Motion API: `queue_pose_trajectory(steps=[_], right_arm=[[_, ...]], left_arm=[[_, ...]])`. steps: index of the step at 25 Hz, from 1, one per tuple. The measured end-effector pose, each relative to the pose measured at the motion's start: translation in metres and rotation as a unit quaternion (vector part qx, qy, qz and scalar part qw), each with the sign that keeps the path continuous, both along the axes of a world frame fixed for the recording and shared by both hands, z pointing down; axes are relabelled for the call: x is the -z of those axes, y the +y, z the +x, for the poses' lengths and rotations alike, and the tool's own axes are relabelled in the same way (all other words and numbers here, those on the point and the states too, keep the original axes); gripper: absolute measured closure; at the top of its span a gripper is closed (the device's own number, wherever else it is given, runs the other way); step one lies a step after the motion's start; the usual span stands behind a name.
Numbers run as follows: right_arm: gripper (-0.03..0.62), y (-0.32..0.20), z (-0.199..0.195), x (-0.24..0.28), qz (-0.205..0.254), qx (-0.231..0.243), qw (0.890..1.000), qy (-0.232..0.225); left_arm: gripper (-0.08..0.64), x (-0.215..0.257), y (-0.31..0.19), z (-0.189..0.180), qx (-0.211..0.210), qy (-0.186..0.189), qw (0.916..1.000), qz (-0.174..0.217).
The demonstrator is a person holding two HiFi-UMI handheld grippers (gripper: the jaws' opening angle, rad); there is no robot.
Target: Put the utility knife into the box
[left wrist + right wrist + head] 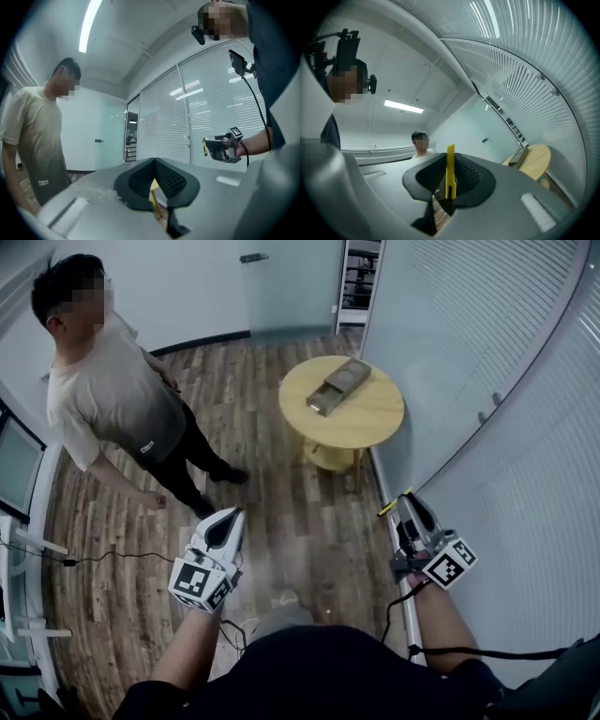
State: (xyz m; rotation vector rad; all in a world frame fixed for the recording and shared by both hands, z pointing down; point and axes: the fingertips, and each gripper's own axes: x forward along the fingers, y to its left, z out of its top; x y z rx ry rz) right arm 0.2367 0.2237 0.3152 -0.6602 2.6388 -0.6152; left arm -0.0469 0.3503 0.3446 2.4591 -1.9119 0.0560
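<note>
left hand-held gripper (229, 518): forward, jaws together | right hand-held gripper (413, 505): forward, clamping utility knife (450, 169)

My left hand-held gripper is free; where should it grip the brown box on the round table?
On the brown rectangular box, probably the closed sleeve end, across its long sides, from above: it lies flat with its tray slid open.
</note>
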Motion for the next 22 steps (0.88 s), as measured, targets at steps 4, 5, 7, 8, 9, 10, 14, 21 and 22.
queue_pose_trajectory(steps=[4, 5, 7, 8, 9, 10, 14, 21, 22], right_arm=[[0.531, -0.017, -0.038, 0.001, 0.001, -0.007, 1.000, 0.008], [0.531, -0.020, -0.046, 0.002, 0.004, -0.010, 1.000, 0.011], [0.531, -0.029, -0.064, 0.006, 0.009, -0.019, 1.000, 0.010], [0.531, -0.033, -0.072, 0.008, 0.009, -0.023, 1.000, 0.008], [0.531, -0.037, -0.081, 0.007, 0.007, -0.024, 1.000, 0.007], [0.531, -0.040, -0.087, 0.006, 0.004, -0.025, 1.000, 0.009], [0.531, -0.055, -0.095, 0.001, -0.007, -0.034, 0.999, 0.021], [0.531, -0.105, -0.118, -0.016, -0.021, -0.030, 0.998, 0.042], [0.531, -0.113, -0.122, -0.017, -0.020, -0.027, 0.998, 0.044]], left_arm=[[0.558, 0.002, -0.023, -0.033, -0.015, 0.006, 0.9999, 0.006], [0.558, 0.003, -0.028, -0.040, -0.023, 0.006, 0.9997, 0.011], [0.558, 0.002, -0.043, -0.055, -0.038, 0.001, 0.9991, 0.019], [0.558, -0.001, -0.051, -0.064, -0.041, -0.001, 0.9990, 0.018], [0.558, -0.006, -0.059, -0.073, -0.041, 0.001, 0.9991, 0.014], [0.558, -0.012, -0.066, -0.080, -0.039, 0.005, 0.9992, 0.009], [0.558, -0.018, -0.088, -0.091, -0.053, 0.028, 0.9982, 0.000], [0.558, -0.026, -0.127, -0.115, -0.047, 0.004, 0.9989, 0.006], [0.558, -0.027, -0.134, -0.120, -0.041, 0.002, 0.9991, 0.007]])
